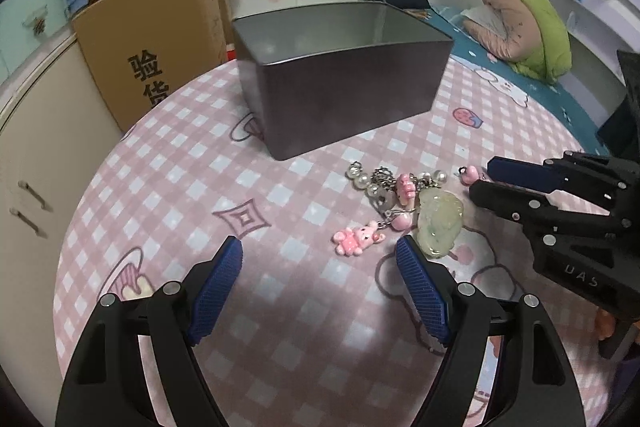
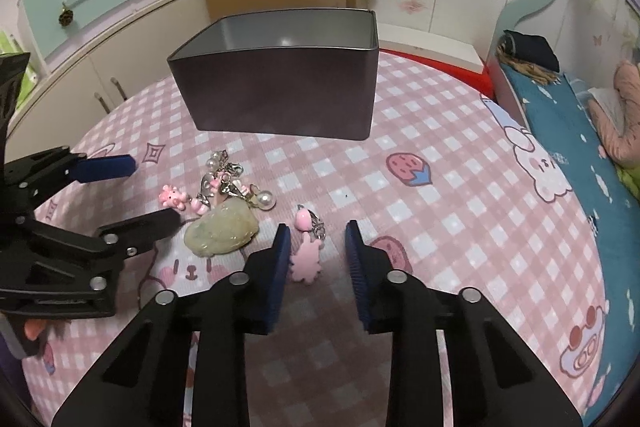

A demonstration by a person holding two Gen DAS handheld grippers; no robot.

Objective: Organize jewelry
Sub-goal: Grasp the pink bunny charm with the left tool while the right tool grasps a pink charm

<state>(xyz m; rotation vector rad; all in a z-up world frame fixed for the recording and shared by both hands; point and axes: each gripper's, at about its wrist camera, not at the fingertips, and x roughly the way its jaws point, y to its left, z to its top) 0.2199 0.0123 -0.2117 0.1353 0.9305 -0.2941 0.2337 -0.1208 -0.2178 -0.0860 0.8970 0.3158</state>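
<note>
Jewelry pile (image 1: 404, 203) lies on your pink checked tablecloth (image 1: 200, 187), just in front of the open grey tin (image 1: 340, 75): pearls, pink charms, a pale green jade piece (image 1: 438, 223). Your left gripper (image 1: 320, 259) stands spread wide, nothing between the pads; the pink bear charm (image 1: 358, 239) sits just ahead of it. Your right gripper (image 2: 316, 239) is partly narrowed around a separate pink charm (image 2: 306, 259); its left pad looks close against the charm, the right pad stands clear of it.
</note>
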